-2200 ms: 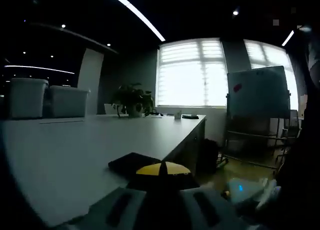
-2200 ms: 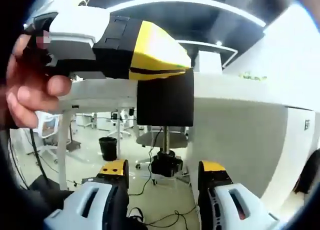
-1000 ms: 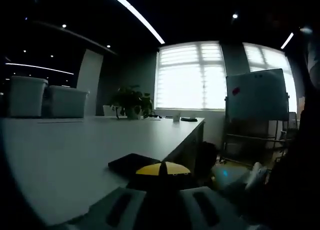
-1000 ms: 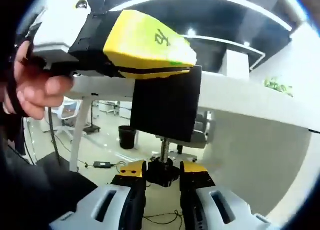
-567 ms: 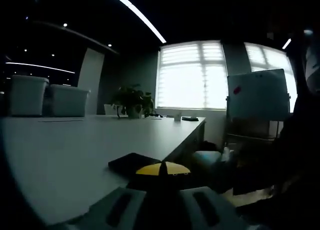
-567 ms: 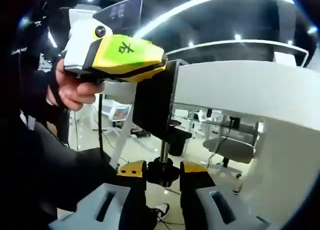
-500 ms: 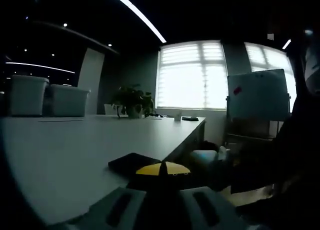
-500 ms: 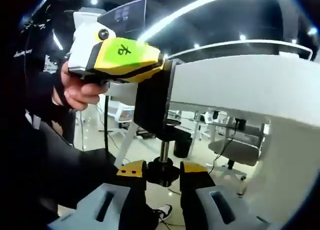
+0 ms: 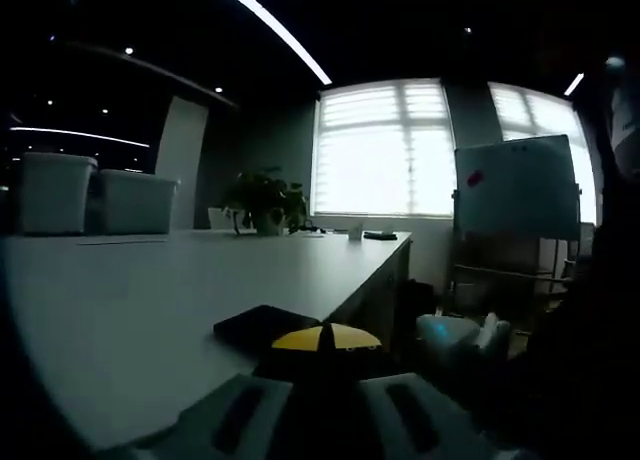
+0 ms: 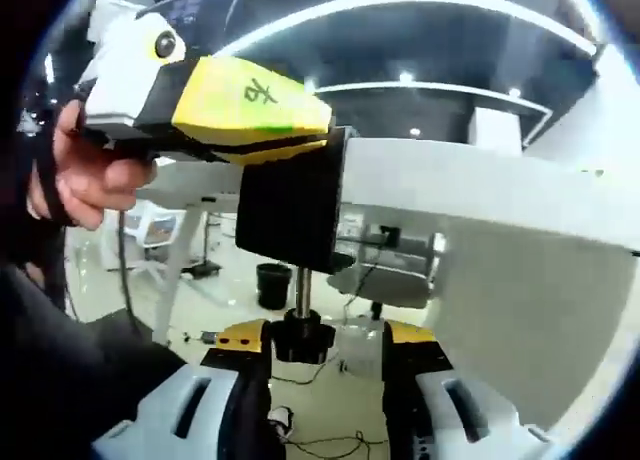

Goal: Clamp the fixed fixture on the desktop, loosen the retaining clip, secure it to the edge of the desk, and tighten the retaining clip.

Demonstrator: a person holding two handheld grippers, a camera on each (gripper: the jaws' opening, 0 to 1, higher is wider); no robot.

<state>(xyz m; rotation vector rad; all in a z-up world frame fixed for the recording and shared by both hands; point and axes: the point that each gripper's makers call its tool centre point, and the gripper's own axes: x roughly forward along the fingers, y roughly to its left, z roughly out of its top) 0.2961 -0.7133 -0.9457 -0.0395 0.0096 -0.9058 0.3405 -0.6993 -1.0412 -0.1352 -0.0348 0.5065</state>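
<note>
The black clamp fixture (image 10: 290, 215) sits over the white desk's edge (image 10: 480, 195), its top plate (image 9: 262, 326) flat on the desktop (image 9: 150, 290). My left gripper (image 9: 325, 345), white with yellow jaws, is shut on the fixture; in the right gripper view a hand (image 10: 85, 180) holds this left gripper (image 10: 322, 132) at the upper left. Below the bracket hang the screw (image 10: 298, 285) and its black knob (image 10: 300, 340). My right gripper (image 10: 325, 345) is open around the knob, the right jaw clear of it. That right gripper (image 9: 460, 332) appears below the desk edge.
Two white bins (image 9: 55, 195) stand at the far left of the desk and a potted plant (image 9: 265, 200) at its far end. A whiteboard on a stand (image 9: 515, 185) is beyond the desk. Under the desk are a dark waste bin (image 10: 272, 280), chairs and floor cables.
My right jaws, shut on the knob half a second ago, have spread apart. The right view has swung; the left gripper keeps its hold on the fixture.
</note>
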